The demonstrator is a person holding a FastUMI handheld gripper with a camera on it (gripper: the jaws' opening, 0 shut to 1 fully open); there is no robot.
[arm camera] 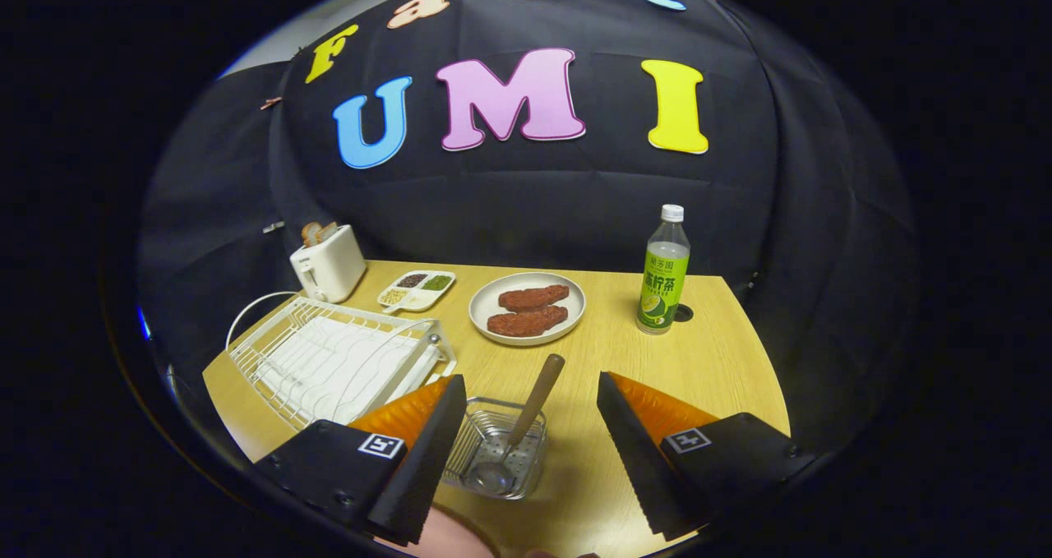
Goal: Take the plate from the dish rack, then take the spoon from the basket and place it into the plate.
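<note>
My gripper [530, 426] is open above the wooden table, its two fingers wide apart. Between them, near the left finger, sits a small wire basket [493, 453] holding a spoon [524, 420], bowl down and wooden handle leaning up and away. Neither finger touches the spoon or the basket. Beyond the fingers, mid-table, a white plate [527, 307] carries two brown meat pieces. The white dish rack [337, 359] stands left of the basket, partly hidden behind the left finger.
A white toaster [328, 267] with bread stands at the far left corner. Beside it lies a small divided tray [416, 289] of seasonings. A green-labelled bottle [663, 272] stands upright right of the plate. A fingertip shows under the fingers.
</note>
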